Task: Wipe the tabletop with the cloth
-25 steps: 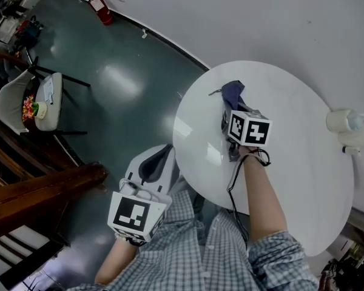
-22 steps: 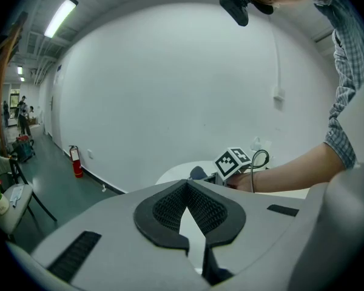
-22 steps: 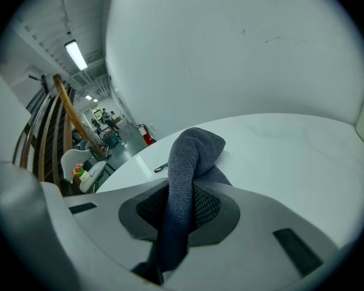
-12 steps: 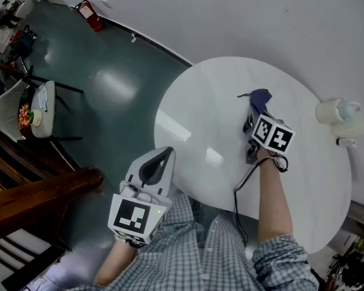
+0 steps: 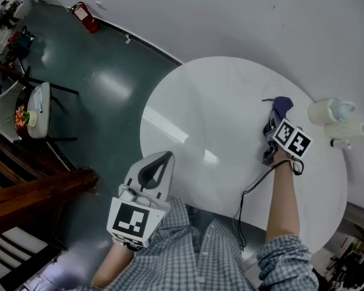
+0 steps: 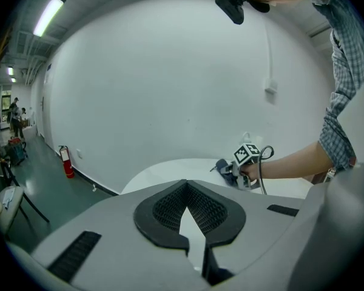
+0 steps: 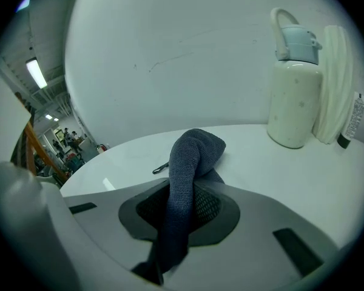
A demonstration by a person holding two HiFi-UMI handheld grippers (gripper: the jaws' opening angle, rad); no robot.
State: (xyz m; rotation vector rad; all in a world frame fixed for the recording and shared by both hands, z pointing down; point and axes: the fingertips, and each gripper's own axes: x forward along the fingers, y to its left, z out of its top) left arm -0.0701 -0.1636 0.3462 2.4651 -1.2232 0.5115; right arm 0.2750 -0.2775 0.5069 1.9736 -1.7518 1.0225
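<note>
cream bottle (image 7: 294, 99), upright, pale cap with loop handle. white ribbed object (image 7: 335, 80) just beside it on the right. red fire extinguisher (image 5: 85, 16) at the foot of the white wall (image 5: 261, 17). dark green glossy floor (image 5: 103, 83). white chair (image 5: 25, 109) far left; wooden rail (image 5: 36, 193) near it.

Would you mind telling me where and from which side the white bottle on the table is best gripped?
I'd grip the bottle around its round body below the lid, coming in level from the table-centre side. It stands upright, and a white ribbed object close beside it blocks the other side. The right gripper is shut on the cloth, so that probably needs releasing first.
</note>
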